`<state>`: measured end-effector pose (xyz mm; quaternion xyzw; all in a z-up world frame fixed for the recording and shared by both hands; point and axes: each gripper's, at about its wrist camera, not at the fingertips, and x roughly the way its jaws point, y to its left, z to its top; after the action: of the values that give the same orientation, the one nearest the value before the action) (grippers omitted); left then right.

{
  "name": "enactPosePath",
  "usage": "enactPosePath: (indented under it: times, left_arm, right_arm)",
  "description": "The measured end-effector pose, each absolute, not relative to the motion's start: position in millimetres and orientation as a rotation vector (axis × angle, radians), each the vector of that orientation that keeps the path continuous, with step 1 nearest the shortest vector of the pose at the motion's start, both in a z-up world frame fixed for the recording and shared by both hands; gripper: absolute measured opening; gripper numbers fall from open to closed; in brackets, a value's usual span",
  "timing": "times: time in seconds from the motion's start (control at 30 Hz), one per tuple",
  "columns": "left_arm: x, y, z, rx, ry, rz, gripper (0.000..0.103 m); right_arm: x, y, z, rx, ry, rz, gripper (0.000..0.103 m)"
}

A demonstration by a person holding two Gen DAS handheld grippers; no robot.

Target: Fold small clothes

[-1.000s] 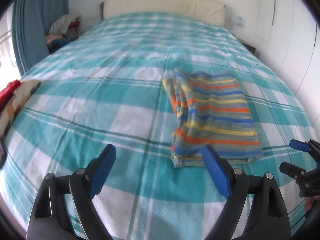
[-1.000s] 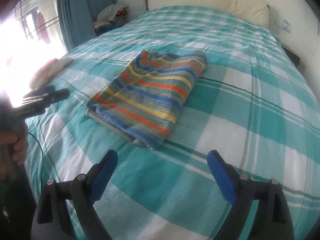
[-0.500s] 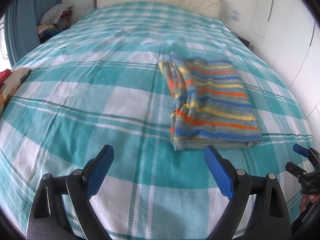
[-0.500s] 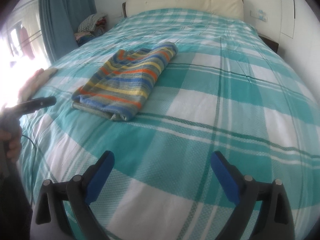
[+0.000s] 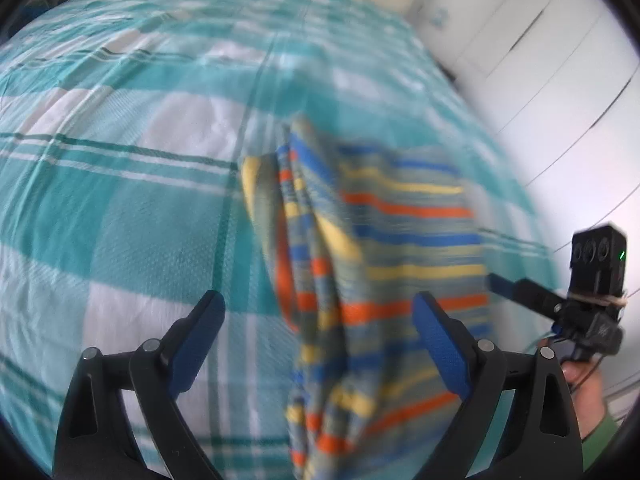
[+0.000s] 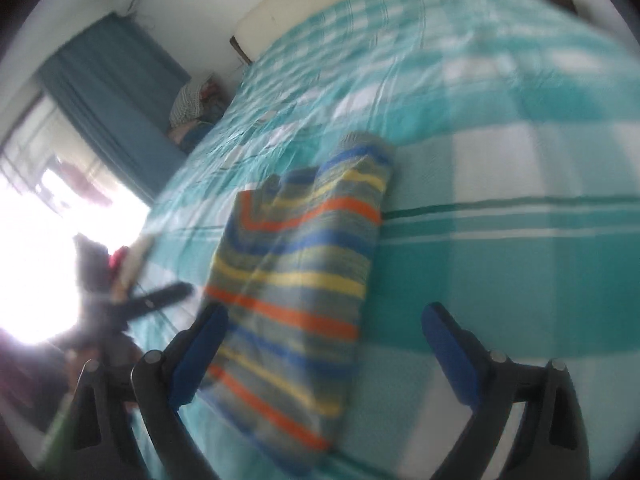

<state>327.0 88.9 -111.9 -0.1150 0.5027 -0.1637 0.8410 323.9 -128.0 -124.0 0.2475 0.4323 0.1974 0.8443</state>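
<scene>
A folded striped garment (image 5: pixel 384 264), blue, orange, yellow and grey, lies flat on the teal plaid bed (image 5: pixel 120 200). My left gripper (image 5: pixel 320 344) is open and empty, its jaws wide apart over the garment's near left edge. My right gripper (image 6: pixel 324 356) is open and empty, close above the garment (image 6: pixel 296 280), its left finger over the near corner. The right gripper also shows in the left wrist view (image 5: pixel 560 300) at the garment's right side. The left gripper shows dimly in the right wrist view (image 6: pixel 152 300). Both views are blurred.
A cream headboard (image 6: pixel 320 4) stands at the far end of the bed. A blue curtain (image 6: pixel 116 100) and a pile of clothes (image 6: pixel 192 100) are by the bright window. White wardrobe doors (image 5: pixel 540 60) run along the bed's right side.
Both grippers have moved in close to the garment and tilted; it now fills the lower middle of each view. The garment has not moved. Both grippers stay open.
</scene>
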Motion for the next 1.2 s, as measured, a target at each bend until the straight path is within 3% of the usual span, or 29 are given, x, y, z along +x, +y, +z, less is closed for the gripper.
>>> enactPosePath:
  times: [0.07, 0.13, 0.23, 0.33, 0.53, 0.6, 0.63, 0.67, 0.7, 0.73, 0.77, 0.9, 0.97, 1.2]
  left_arm:
    - [337.7, 87.0, -124.6, -0.208, 1.094, -0.279, 0.095]
    - [337.9, 87.8, -126.3, -0.225, 1.080, -0.271, 0.092]
    - [335.2, 71.5, -129.6, -0.212, 1.104, -0.347, 0.017]
    - [325.7, 57.6, -117.6, -0.131, 1.067, -0.302, 0.014]
    - [300.2, 69.8, -40.0, -0.200, 0.898, -0.351, 0.014]
    - [305.0, 71.0, -21.7, -0.195, 0.851, -0.334, 0.018]
    - [310.3, 69.6, -20.1, -0.186, 0.848, -0.317, 0.032]
    - [314.8, 68.6, -21.8, -0.168, 0.857, -0.293, 0.059]
    - [317.4, 68.2, -27.1, -0.129, 0.877, -0.235, 0.072]
    - [314.4, 68.7, -31.5, -0.101, 0.884, -0.191, 0.081]
    - [305.1, 70.3, -35.6, -0.075, 0.874, -0.157, 0.081]
    - [253.6, 68.4, -41.5, 0.030, 0.823, -0.092, 0.087]
    - [220.2, 63.4, -32.8, 0.073, 0.767, -0.059, 0.098]
    - [124.0, 50.0, 16.9, 0.032, 0.671, 0.012, 0.103]
  right_arm:
    - [345.8, -116.1, -141.0, 0.543, 0.949, 0.424, 0.085]
    - [354.7, -99.8, -143.3, 0.486, 0.943, 0.417, 0.059]
    - [353.5, -60.4, -130.7, 0.209, 0.929, 0.354, 0.031]
    - [336.2, -35.5, -109.1, 0.044, 0.851, 0.327, 0.024]
    - [304.4, -38.7, -47.6, 0.030, 0.669, 0.372, 0.023]
    - [308.1, -43.2, -30.8, 0.039, 0.631, 0.378, 0.023]
    - [312.2, -49.1, -27.0, 0.056, 0.624, 0.376, 0.025]
    - [319.1, -56.3, -27.0, 0.074, 0.638, 0.361, 0.033]
    - [324.7, -63.9, -29.4, 0.070, 0.675, 0.306, 0.060]
    - [325.7, -72.7, -33.0, 0.059, 0.705, 0.230, 0.094]
    - [320.8, -78.3, -35.6, 0.050, 0.704, 0.190, 0.101]
    - [271.5, -93.5, -44.9, -0.058, 0.722, 0.119, 0.101]
    - [239.8, -98.3, -47.5, -0.102, 0.746, 0.104, 0.101]
    - [130.5, -99.5, -14.7, -0.071, 0.706, 0.154, 0.102]
